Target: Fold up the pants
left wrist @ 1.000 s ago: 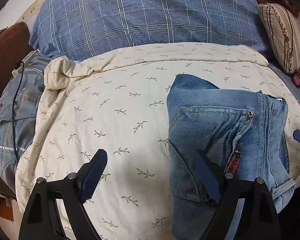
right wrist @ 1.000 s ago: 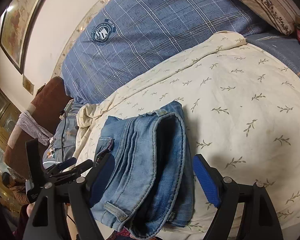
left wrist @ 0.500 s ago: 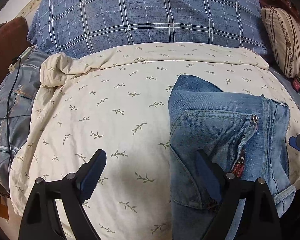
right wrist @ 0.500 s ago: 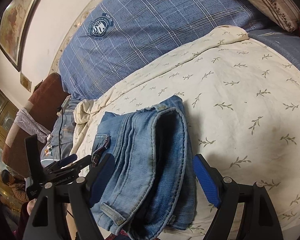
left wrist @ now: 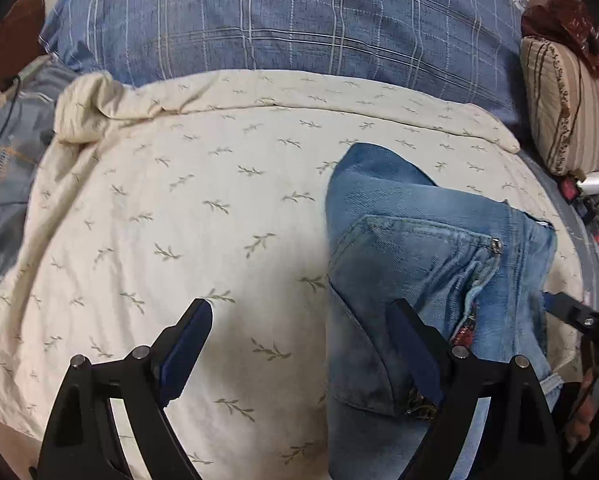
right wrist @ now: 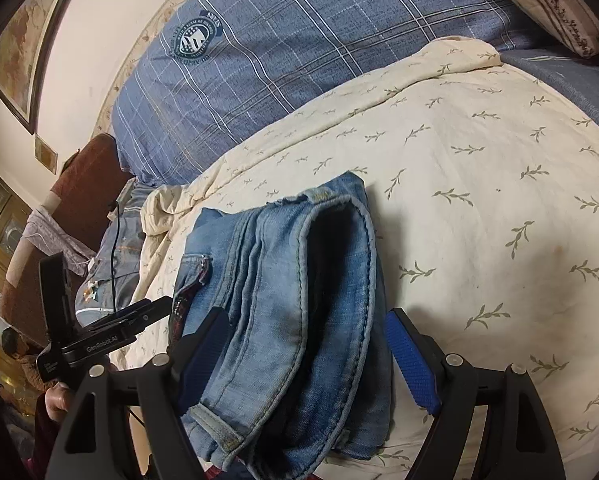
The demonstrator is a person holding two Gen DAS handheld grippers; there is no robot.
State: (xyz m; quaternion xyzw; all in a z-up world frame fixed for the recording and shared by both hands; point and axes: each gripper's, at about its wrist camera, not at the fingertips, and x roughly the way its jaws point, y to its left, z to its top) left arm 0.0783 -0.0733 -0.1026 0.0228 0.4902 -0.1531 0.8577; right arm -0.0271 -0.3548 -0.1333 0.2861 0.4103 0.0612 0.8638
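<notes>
1. The jeans (right wrist: 299,304) lie folded in a compact stack on the cream sheet (left wrist: 179,220); little has changed in the past second, so I judge the folding about done.
2. My left gripper (left wrist: 299,348) and right gripper (right wrist: 305,356) both hang with jaws apart, gripping nothing.
3. The stack's near edge is cut off by the frame.

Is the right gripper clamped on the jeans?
No, the right gripper has its jaws wide apart over the folded jeans, with neither one pressing the denim.
</notes>
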